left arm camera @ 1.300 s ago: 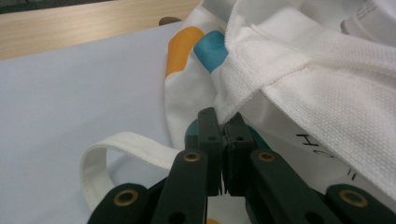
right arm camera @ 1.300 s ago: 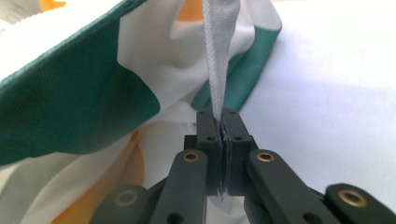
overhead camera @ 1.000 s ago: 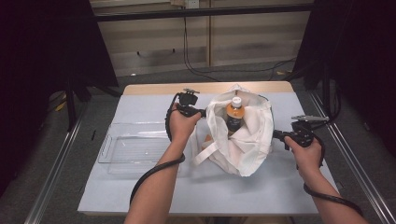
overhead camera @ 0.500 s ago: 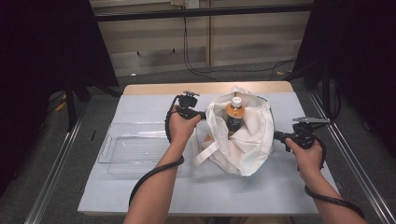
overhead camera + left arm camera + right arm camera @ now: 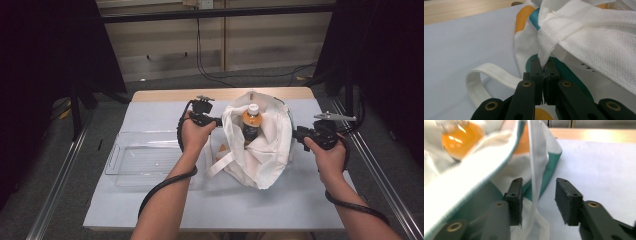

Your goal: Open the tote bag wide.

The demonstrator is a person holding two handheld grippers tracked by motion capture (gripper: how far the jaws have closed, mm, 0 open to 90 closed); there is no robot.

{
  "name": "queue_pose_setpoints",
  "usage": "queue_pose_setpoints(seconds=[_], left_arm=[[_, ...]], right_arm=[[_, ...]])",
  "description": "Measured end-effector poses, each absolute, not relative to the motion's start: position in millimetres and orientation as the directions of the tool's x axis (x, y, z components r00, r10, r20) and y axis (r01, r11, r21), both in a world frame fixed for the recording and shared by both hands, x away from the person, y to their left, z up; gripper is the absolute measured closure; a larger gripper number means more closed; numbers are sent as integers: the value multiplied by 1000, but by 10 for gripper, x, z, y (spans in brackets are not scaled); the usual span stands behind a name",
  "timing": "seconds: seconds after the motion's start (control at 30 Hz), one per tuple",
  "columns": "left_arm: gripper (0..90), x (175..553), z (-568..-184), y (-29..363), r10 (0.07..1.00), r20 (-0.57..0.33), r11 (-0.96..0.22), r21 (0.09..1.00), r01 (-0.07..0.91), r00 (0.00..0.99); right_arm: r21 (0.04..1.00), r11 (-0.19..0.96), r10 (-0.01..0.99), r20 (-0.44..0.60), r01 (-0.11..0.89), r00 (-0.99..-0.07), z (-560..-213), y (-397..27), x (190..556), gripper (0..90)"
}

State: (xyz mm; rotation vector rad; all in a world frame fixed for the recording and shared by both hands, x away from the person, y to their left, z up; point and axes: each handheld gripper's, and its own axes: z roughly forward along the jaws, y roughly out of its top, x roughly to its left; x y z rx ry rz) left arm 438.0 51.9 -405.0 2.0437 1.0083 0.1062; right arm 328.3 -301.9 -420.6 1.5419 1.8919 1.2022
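A: Nearest to us, our two forearms come up over the desk [image 5: 165,205], with cables trailing from both grippers.

B: Our left gripper [image 5: 216,120] has its jaws pressed together on a fold of the white bag [image 5: 265,150], right at the bag's left rim. In the left gripper view the woven cloth edge is pinched between the pads, and a white strap loop [image 5: 482,80] lies on the desk just beside the jaws.

A: Our right gripper [image 5: 537,201] is partly spread; its jaws have just been opening. A thin strip of the bag's white cloth hangs between them, close to the left pad, and the other pad stands clear of it.

B: So the bag sits mid-desk between our hands, mouth up, teal and orange print showing on its side.

A: Inside it stands an orange bottle [image 5: 251,125] with a white cap, upright.

B: Left of our left hand lies a clear plastic tray [image 5: 145,157]. Farther off we see the desk's wooden edge [image 5: 165,94].
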Motion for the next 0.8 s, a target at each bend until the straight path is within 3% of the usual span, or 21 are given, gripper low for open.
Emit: queue_pose_setpoints(seconds=[0.03,0.2,0.23,0.27,0.37,0.43,0.8], left_arm=[[880,4379,-4042,518,687,-265,-335,711,618,677],[880,4386,-4035,521,686,-260,-338,713,614,679],[880,4394,-4031,532,686,-256,-343,712,613,681],[880,4394,-4031,532,686,-256,-343,712,613,681],[880,4400,-4026,536,689,-251,-342,714,611,680],[881,4411,-4017,543,693,-255,-333,716,614,674],[881,4487,-4025,578,697,-250,-333,717,612,672]], right_arm=[[824,4,937,195,567,-290,-4152,-3005,3314,528],[835,4,940,185,550,-287,-4073,-2991,3366,590],[839,3,940,184,544,-289,-4051,-2978,3380,686],[839,3,940,184,544,-289,-4051,-2978,3380,686],[847,8,934,183,532,-307,-4029,-2960,3402,824],[838,-13,930,211,546,-302,-4030,-2958,3441,864],[804,-45,933,246,593,-263,-4197,-3056,3555,886]])
